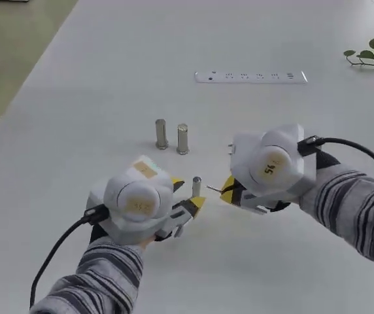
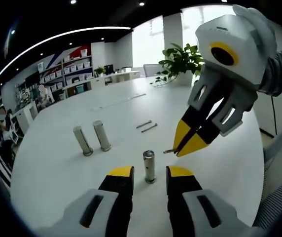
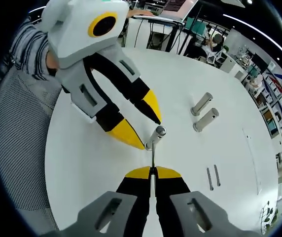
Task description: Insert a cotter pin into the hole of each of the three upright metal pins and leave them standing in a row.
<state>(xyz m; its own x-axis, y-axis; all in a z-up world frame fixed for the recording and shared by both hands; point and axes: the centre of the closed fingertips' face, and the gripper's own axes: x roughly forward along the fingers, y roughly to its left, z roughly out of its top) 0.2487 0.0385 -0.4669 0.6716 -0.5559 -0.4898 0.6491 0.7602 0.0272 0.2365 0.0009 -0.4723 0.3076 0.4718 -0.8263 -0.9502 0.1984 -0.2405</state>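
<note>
From overhead we look steeply down the table [image 1: 108, 78]; our gripper views sit low and close, facing each other across the shared near pin [image 2: 149, 165].

My left gripper [image 1: 188, 193] has a white shell with a pale yellow disc; its fingers [image 2: 121, 174] are black, tipped yellow. My right gripper [image 3: 152, 172] wears the same white, black and yellow. The 3 metal pins [image 1: 196, 185] [image 1: 161, 133] [image 1: 182, 139] are silver-grey, the cotter pin [image 3: 153, 154] a duller grey. The table [image 1: 108, 78] is white. My sleeves [image 1: 357, 204] are grey with dark stripes, the cables [image 1: 55, 256] black.
</note>
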